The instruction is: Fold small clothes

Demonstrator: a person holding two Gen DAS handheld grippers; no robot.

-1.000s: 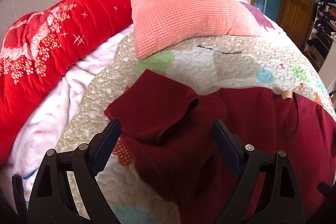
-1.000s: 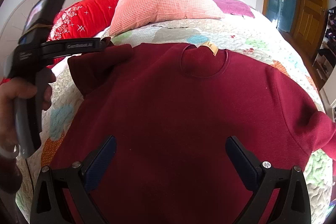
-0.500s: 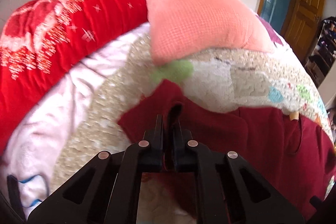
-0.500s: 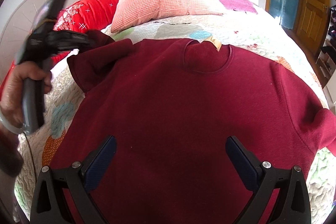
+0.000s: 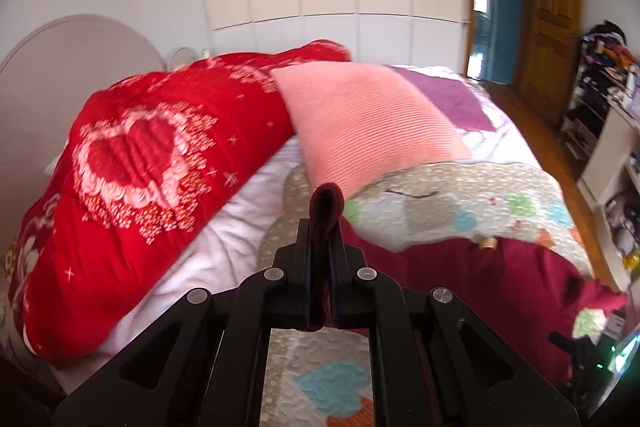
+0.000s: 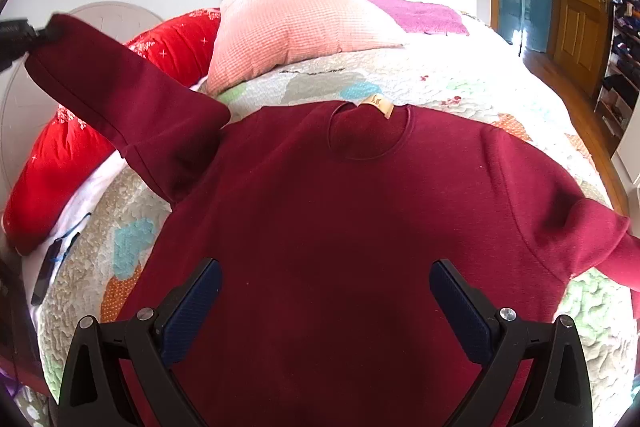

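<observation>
The left gripper [image 5: 323, 227] clamps the maroon sweater's [image 6: 360, 227] sleeve [image 6: 120, 99] above the bed [image 6: 440, 83]; the right gripper [image 6: 324, 291] hovers open-jawed.

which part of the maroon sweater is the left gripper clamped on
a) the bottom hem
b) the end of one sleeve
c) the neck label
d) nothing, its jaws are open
b: the left gripper is shut on the sleeve cuff, and the right wrist view shows that sleeve lifted off the quilt.

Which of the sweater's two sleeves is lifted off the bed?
The sleeve on the red quilt's side, pinched in the left gripper; the other sleeve lies on the bed.
</observation>
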